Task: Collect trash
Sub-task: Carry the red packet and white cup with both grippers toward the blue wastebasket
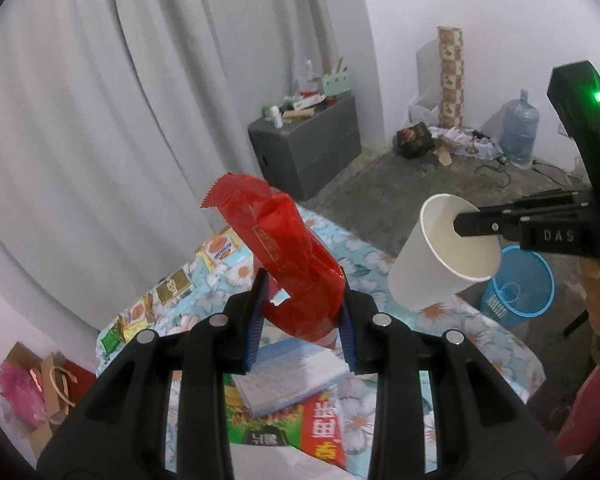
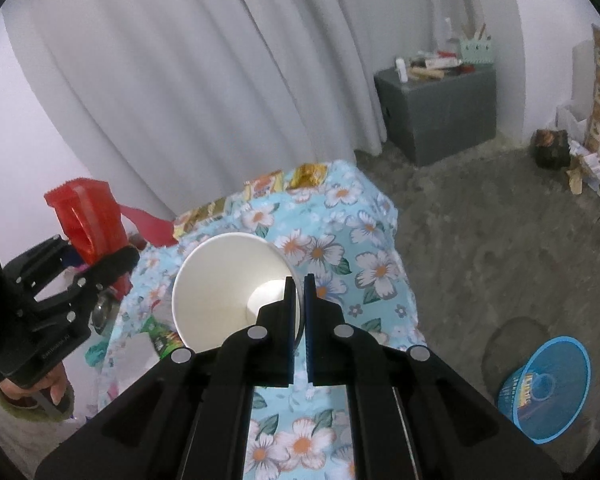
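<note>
My left gripper (image 1: 302, 304) is shut on a crumpled red wrapper (image 1: 284, 240) and holds it above the flowered table (image 1: 480, 332). It shows at the left of the right wrist view (image 2: 100, 268), with the wrapper (image 2: 86, 220) sticking up. My right gripper (image 2: 299, 292) is shut on the rim of a white paper cup (image 2: 228, 288), one finger inside, held over the table (image 2: 364, 240). In the left wrist view the cup (image 1: 444, 252) hangs tilted from that gripper (image 1: 466, 226). A blue mesh bin (image 2: 548, 384) stands on the floor right of the table (image 1: 520, 284).
Snack packets (image 1: 220, 250), a booklet (image 1: 296, 372) and a green-red package (image 1: 292, 428) lie on the table. A grey box (image 1: 308, 144) with clutter stands by the curtain. A water bottle (image 1: 520, 128) and floor clutter lie by the far wall. Paper bags (image 1: 40, 384) sit left.
</note>
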`<move>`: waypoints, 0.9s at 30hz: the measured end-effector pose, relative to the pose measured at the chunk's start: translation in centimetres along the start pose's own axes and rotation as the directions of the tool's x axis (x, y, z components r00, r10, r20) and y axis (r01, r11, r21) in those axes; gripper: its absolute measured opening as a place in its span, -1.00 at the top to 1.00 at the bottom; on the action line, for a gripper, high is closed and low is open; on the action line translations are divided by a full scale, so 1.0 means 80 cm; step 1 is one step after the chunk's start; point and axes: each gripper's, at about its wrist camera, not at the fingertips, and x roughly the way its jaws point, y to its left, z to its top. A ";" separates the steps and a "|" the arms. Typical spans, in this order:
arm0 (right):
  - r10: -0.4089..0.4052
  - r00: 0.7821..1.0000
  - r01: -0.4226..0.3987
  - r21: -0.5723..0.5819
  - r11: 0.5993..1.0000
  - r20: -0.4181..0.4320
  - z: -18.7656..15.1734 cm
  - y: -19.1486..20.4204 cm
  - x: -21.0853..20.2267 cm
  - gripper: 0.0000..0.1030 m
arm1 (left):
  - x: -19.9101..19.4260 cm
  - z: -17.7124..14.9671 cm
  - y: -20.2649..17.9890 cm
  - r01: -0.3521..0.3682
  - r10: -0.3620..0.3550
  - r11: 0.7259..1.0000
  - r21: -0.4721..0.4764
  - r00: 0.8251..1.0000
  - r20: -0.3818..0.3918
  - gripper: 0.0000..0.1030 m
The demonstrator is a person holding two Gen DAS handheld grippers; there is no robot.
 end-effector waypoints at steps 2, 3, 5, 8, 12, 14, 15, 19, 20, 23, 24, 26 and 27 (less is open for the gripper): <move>-0.007 1.000 0.007 0.005 1.000 0.023 -0.005 -0.005 -0.023 0.92 | -0.015 0.002 -0.015 0.001 -0.002 1.000 0.023 1.000 0.026 0.42; -0.011 0.999 0.011 0.006 1.000 0.031 -0.008 -0.008 -0.031 0.92 | -0.021 0.003 -0.023 0.002 -0.003 0.999 0.034 0.999 0.035 0.42; -0.025 0.998 0.025 0.012 1.000 0.051 -0.014 -0.017 -0.051 0.92 | -0.036 0.006 -0.046 0.015 -0.019 0.998 0.067 0.998 0.059 0.42; -0.050 0.996 0.047 0.036 0.998 0.074 -0.028 -0.035 -0.077 0.92 | -0.048 0.011 -0.077 0.046 -0.053 0.994 0.096 0.996 0.072 0.42; -0.099 0.991 0.091 0.088 0.992 0.092 -0.055 -0.073 -0.109 0.92 | -0.049 0.018 -0.127 0.135 -0.143 0.984 0.112 0.988 0.058 0.42; -0.127 0.988 0.114 0.131 0.985 0.094 -0.071 -0.101 -0.123 0.92 | -0.042 0.020 -0.149 0.192 -0.197 0.975 0.108 0.980 0.034 0.42; -0.144 0.985 0.128 0.157 0.979 0.093 -0.081 -0.117 -0.131 0.92 | -0.038 0.023 -0.161 0.221 -0.225 0.969 0.107 0.974 0.021 0.42; -0.217 0.974 0.193 0.254 0.948 0.071 -0.121 -0.183 -0.151 0.92 | -0.013 0.033 -0.234 0.339 -0.338 0.930 0.145 0.941 -0.031 0.42; -0.242 0.969 0.218 0.283 0.934 0.055 -0.133 -0.204 -0.154 0.92 | -0.006 0.033 -0.251 0.360 -0.358 0.920 0.154 0.933 -0.044 0.42; -0.301 0.954 0.278 0.364 0.889 0.008 -0.164 -0.263 -0.158 0.92 | 0.022 0.035 -0.305 0.436 -0.425 0.884 0.168 0.900 -0.100 0.42; -0.311 0.950 0.289 0.385 0.877 -0.004 -0.171 -0.277 -0.158 0.92 | 0.037 0.036 -0.324 0.462 -0.445 0.871 0.166 0.886 -0.127 0.42; -0.334 0.942 0.314 0.439 0.842 -0.034 -0.191 -0.316 -0.154 0.92 | 0.063 0.037 -0.353 0.506 -0.481 0.849 0.154 0.860 -0.174 0.42; -0.339 0.940 0.320 0.462 0.827 -0.044 -0.200 -0.332 -0.153 0.92 | 0.077 0.036 -0.367 0.529 -0.500 0.837 0.141 0.843 -0.198 0.42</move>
